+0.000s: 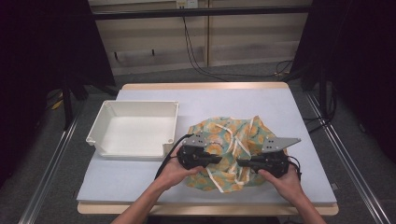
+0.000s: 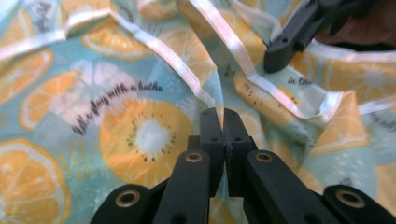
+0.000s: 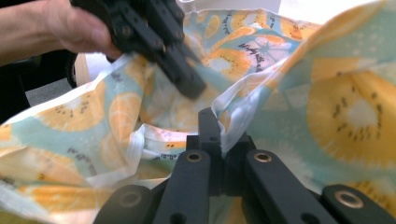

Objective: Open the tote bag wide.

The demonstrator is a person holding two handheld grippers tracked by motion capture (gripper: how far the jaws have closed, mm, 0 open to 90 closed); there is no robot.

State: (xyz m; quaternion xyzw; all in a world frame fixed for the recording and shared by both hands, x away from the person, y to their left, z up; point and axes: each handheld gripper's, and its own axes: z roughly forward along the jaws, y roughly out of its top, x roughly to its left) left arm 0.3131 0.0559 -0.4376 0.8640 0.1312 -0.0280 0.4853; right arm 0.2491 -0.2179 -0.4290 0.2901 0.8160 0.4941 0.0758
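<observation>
Jaws closed on both: your left gripper (image 2: 219, 116) pinches the fruit-print cloth (image 1: 229, 149) mid-panel, your right gripper (image 3: 217, 123) clamps its white-hemmed edge. Cloth lies crumpled on the desk (image 1: 280, 107), with the white bin (image 1: 135, 128) to its left, nearer your left hand.

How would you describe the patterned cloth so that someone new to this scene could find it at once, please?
On the pale table, look right of the white tray for the crumpled cloth near the front edge. Alone among these plain surfaces, it is printed with orange citrus slices on turquoise and edged in white trim.
</observation>
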